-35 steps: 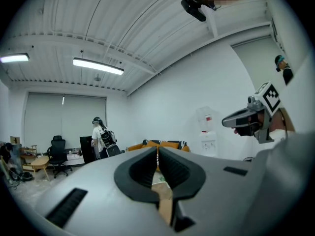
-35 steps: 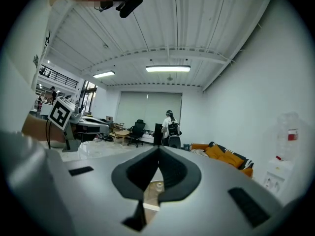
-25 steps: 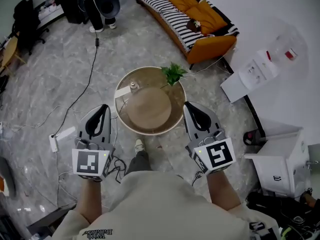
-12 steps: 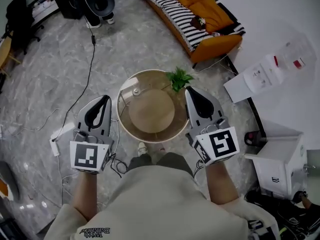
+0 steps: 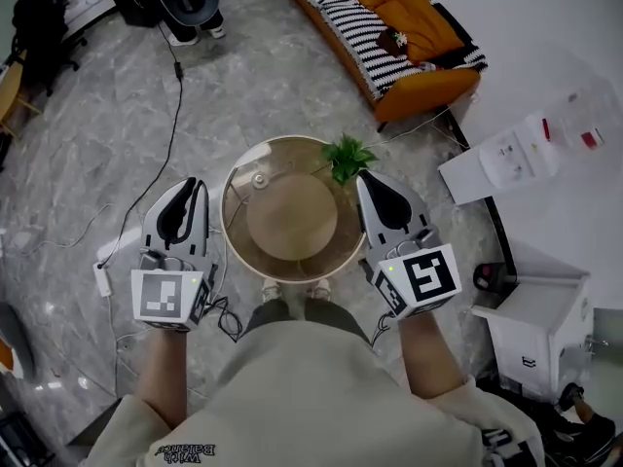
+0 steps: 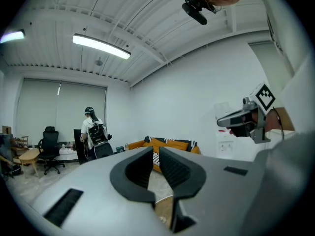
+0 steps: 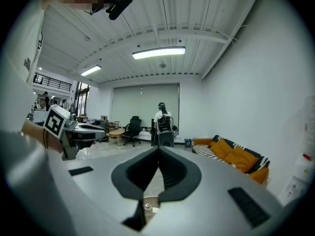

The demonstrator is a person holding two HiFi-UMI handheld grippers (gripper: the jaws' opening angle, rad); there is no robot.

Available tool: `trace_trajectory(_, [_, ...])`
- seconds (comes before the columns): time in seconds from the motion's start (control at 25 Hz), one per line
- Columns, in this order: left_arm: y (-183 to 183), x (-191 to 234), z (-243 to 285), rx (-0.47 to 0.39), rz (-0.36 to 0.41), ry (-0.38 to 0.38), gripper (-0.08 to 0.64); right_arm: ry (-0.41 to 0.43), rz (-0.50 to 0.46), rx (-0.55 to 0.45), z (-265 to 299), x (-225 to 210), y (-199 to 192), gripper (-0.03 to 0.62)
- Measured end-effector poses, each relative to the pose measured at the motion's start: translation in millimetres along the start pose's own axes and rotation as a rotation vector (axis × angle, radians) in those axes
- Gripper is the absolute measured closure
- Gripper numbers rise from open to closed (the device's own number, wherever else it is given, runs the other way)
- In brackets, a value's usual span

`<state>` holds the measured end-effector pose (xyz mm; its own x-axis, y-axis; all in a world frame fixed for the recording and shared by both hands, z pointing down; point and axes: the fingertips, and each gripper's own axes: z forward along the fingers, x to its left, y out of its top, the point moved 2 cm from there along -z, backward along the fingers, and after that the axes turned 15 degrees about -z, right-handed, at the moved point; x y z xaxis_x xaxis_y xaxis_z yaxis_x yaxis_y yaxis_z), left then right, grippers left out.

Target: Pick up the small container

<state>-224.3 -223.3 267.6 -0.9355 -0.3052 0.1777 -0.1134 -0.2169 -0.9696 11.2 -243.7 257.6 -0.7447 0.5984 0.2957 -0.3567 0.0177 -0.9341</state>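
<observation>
Small container [image 5: 260,177] sits on upper-left part of round glass-top table [image 5: 237,224], centre of head view. Nothing touches it, open tabletop around it. Potted plant [image 5: 348,156] stands at table's upper-right rim, well apart from the container.

Left gripper [image 5: 194,186] is held left of the table, tips near the rim, off the container. Its own view shows the jaws [image 6: 154,151] drawn together with nothing between them. Right gripper [image 5: 364,177] is held right of the table, tips just beside the plant's leaves. Its jaws [image 7: 158,149] meet at the tip, also empty. Both grippers are closed and hold nothing; the table lies between them.

Person's two shoes [image 5: 272,288] show just under the table's lower rim.

Around: orange sofa [image 5: 419,42] with striped blanket in upper right. Black cable [image 5: 171,134] runs across the marble floor from top down to a white power strip [image 5: 102,278] at left, near the left gripper. White cabinet [image 5: 533,327] at lower right, white box [image 5: 506,156] against the right wall.

Another person with backpack [image 7: 163,124] stands far back in the room, office chair [image 7: 132,130] beside. Neither is close to the table.
</observation>
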Motion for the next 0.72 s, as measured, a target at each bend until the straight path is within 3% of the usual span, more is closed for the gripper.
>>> trace_trajectory(0.08, [-1,-3,10,-0.007,0.002,-0.005,0.516,0.014,0.022,-0.004,6,-6,-7,0.597])
trace_trajectory(0.16, [-6,-4,23,0.005,0.013,-0.009,0.38,0.017,0.02,-0.008,14,-13,-11,0.597])
trace_trajectory(0.28, [-14,2,49,0.001,0.023,0.009,0.246,0.021,0.011,-0.01,30,-22,-18,0.597])
trace_trajectory(0.44, [-31,10,87,-0.005,0.06,0.021,0.204,0.049,0.004,-0.007,55,-28,-32,0.597])
trace_trajectory(0.52, [-46,11,109,-0.007,0.085,-0.009,0.196,0.058,-0.006,-0.003,68,-31,-41,0.597])
trace_trajectory(0.72, [-114,24,151,0.055,0.082,-0.046,0.189,0.066,-0.005,0.023,99,-33,-77,0.597])
